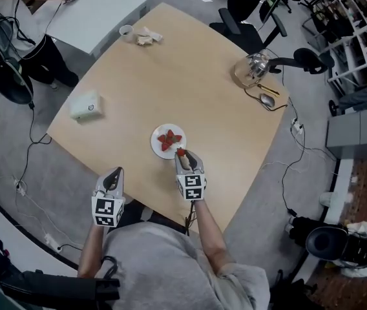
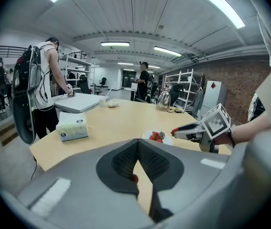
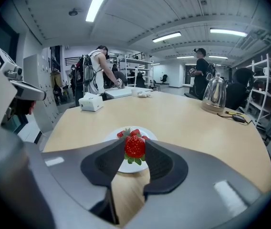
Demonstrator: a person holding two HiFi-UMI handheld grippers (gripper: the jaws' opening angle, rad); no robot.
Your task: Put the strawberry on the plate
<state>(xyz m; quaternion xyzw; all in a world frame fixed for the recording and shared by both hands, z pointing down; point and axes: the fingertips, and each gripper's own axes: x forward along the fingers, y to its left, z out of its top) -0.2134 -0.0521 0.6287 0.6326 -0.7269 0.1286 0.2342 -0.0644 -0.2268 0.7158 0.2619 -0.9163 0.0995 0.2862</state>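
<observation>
The strawberry (image 3: 134, 147) is being pinched between the jaws of the right hand-held gripper (image 1: 182, 155), hanging at the near rim of the plate (image 1: 156, 144). The plate is sitting close to the near edge of the surface (image 1: 222, 102). Other strawberries (image 1: 168, 139) are already lying on it. The left hand-held gripper (image 1: 116, 173) is hovering at that edge, pressed together and empty. Only lowering and letting go seem to be remaining.

A red strawberry (image 3: 135, 147), green leaves pointing down, sits pinched between the fingers (image 3: 160, 162) of the right gripper (image 3: 133, 146), just over the near rim of a round white plate (image 1: 159, 150) on the worktop. The plate holds seemingly three other strawberries (image 1: 168, 139).
</observation>
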